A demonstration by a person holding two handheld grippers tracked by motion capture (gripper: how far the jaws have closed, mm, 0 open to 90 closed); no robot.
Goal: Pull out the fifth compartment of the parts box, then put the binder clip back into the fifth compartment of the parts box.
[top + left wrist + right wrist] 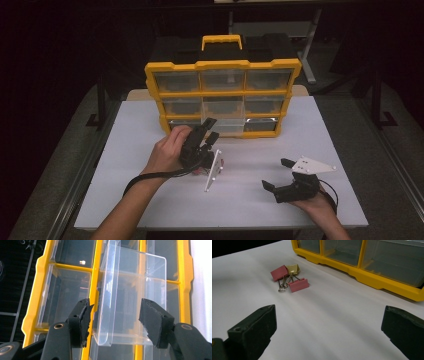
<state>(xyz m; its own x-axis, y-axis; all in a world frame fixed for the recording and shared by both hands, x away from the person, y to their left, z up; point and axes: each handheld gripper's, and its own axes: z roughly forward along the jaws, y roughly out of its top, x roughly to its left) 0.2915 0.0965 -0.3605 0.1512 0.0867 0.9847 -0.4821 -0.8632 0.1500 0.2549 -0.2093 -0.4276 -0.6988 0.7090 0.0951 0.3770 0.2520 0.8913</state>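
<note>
A yellow-framed organizer point(222, 95) with clear drawers stands at the back of the white table. Its bottom middle drawer point(227, 126) is pulled partly out. My left gripper point(209, 130) reaches up to that drawer. In the left gripper view the clear drawer point(130, 297) stands between the spread jaws of the left gripper point(116, 320), and the pads do not press on it. Three binder clips point(289, 278), two pink and one gold, lie together on the table ahead of my right gripper point(327, 325). The right gripper point(276, 173) rests open and empty at the front right.
The white table point(150, 200) has free surface at the left and the front. The organizer's yellow frame point(367, 277) runs along the far side in the right gripper view. Dark floor and metal stands surround the table.
</note>
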